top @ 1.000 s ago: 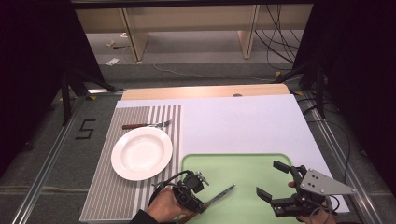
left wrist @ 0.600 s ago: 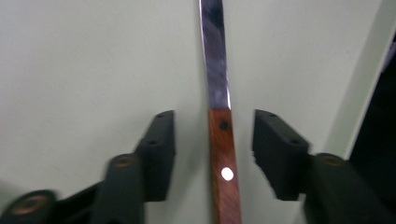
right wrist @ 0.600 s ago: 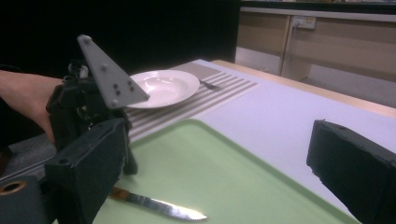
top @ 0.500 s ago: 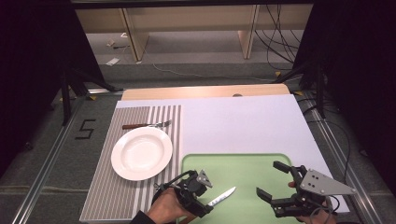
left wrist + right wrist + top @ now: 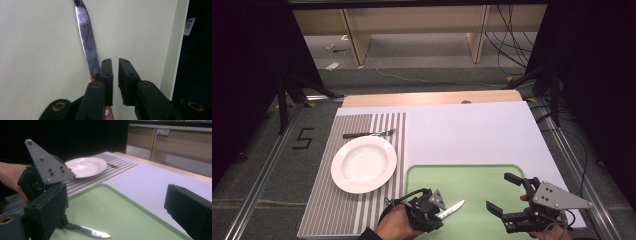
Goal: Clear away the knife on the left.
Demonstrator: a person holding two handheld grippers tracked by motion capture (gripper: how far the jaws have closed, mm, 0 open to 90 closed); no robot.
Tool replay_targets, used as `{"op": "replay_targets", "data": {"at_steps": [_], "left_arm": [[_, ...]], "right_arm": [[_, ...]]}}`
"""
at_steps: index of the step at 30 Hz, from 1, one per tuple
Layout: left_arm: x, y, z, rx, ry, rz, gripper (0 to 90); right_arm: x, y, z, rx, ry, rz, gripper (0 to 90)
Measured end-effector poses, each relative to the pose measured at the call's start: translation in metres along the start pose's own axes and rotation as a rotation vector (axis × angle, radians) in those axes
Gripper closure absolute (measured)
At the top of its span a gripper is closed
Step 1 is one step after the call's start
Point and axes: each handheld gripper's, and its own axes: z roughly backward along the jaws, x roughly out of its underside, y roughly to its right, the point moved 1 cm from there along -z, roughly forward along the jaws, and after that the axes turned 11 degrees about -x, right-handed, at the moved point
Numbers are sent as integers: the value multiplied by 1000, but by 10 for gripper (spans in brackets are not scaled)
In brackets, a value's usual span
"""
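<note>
The left gripper [image 5: 438,212] sits at the near left corner of the green tray [image 5: 472,175]. Its fingers [image 5: 107,75] stand narrow, a slim gap between them. In the left gripper view, the knife [image 5: 86,40] lies just beside the left finger, not between the two; whether it touches that finger I cannot tell. The blade points right and away over the tray, the wooden handle running back under the gripper. The right gripper [image 5: 503,192] hovers over the tray's near right part, well apart from the knife, fingers spread wide and holding nothing. A white plate [image 5: 363,164] rests on the striped mat [image 5: 327,215] to the left, a fork [image 5: 369,134] beyond it.
</note>
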Motion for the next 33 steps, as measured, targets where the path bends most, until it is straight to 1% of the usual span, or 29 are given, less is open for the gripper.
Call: {"op": "replay_targets", "data": {"at_steps": [2, 3, 4, 10, 12, 14, 15, 18, 21, 23, 28, 31, 32, 33], "left_arm": [[0, 0, -2, 0, -7, -7, 888], [-1, 1, -3, 0, -13, -9, 888], [-2, 0, -5, 1, -24, -20, 894], [-5, 1, -13, 1, -41, -28, 895], [-6, 1, -16, -2, -48, -25, 895], [-7, 1, -16, -4, -45, -17, 895], [-7, 0, -16, -6, -46, -20, 895], [-7, -1, -16, -13, -44, -11, 895], [-7, -3, -15, -24, -51, -5, 895], [-6, -6, -14, -25, -61, 1, 895], [-4, -13, -12, -58, -68, 23, 895], [-3, -15, -12, -57, -76, 26, 895], [-1, -18, -10, -65, -80, 37, 895], [-1, -19, -10, -63, -83, 38, 895]], "right_arm": [[0, 0, 0, -1, 3, -1, 61], [0, 0, 0, -1, 3, -1, 61], [0, 0, 0, 0, 0, -1, 61], [0, 0, 0, 0, 0, -1, 61], [0, 0, 0, -1, 3, -1, 62], [0, 0, 0, 0, -1, -1, 62], [0, 0, 0, 0, -1, -1, 62], [0, 0, 0, -1, -2, -2, 62], [0, 0, 0, -2, 2, -1, 62], [0, 0, 0, -3, 2, -4, 62], [0, 0, 0, -3, -1, -4, 62], [0, 0, 0, -4, 0, -2, 62], [0, 0, 0, -3, 1, -4, 62], [0, 0, 0, -3, 1, -6, 62]]}}
